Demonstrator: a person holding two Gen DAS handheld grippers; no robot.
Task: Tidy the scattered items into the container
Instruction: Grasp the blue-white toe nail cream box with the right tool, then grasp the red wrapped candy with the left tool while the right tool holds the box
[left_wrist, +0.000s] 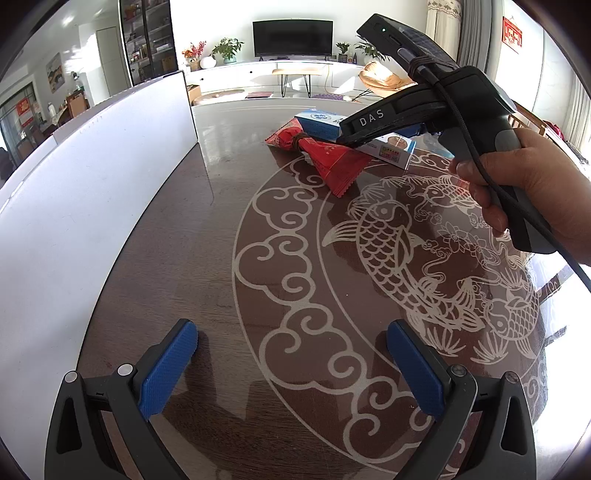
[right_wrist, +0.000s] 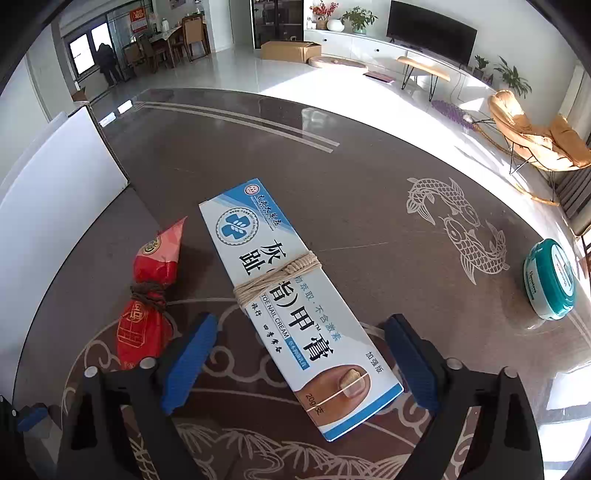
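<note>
White-blue cream box (right_wrist: 295, 306) lies flat on bench (right_wrist: 388, 206), between my right gripper (right_wrist: 301, 365) jaws, long axis skewed to them. Jaws apart, pads clear of box. Left gripper (left_wrist: 291, 365) released, farther away. Container (right_wrist: 55, 184) left of box.

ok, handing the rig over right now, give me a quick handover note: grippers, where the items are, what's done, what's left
Left gripper: open, empty, over bare table beside the white container.
Right gripper: open, straddling the near end of the toe nail cream box; pads not touching it yet.
Items: cream box flat on the table, red packet just left of it, teal jar far right.
Done: nothing visibly packed; the container's inside is out of view.
Left: probably close on the box, carry it to the container, then packet and jar.
</note>
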